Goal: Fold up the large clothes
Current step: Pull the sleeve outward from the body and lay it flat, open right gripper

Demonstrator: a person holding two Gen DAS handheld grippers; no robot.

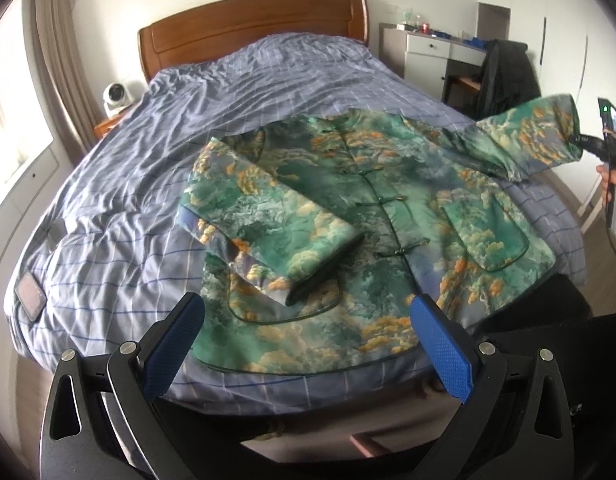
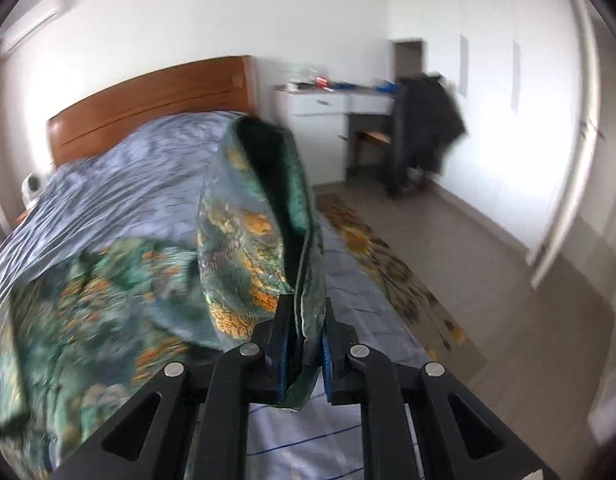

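My right gripper is clamped on the cuff of the jacket, which lies face up on the bed. My left gripper hangs spread and empty above the hem. Risk: the slick cuff slips, or pulling the raised sleeve drags the body askew.

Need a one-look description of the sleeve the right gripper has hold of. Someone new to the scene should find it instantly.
Start at the bed with the blue checked cover; a green jacket printed with orange clouds lies on it, front up. The held sleeve is lifted off the bed toward the bed's desk side, its cuff pinched in the right gripper. The other sleeve lies folded across the jacket's front.
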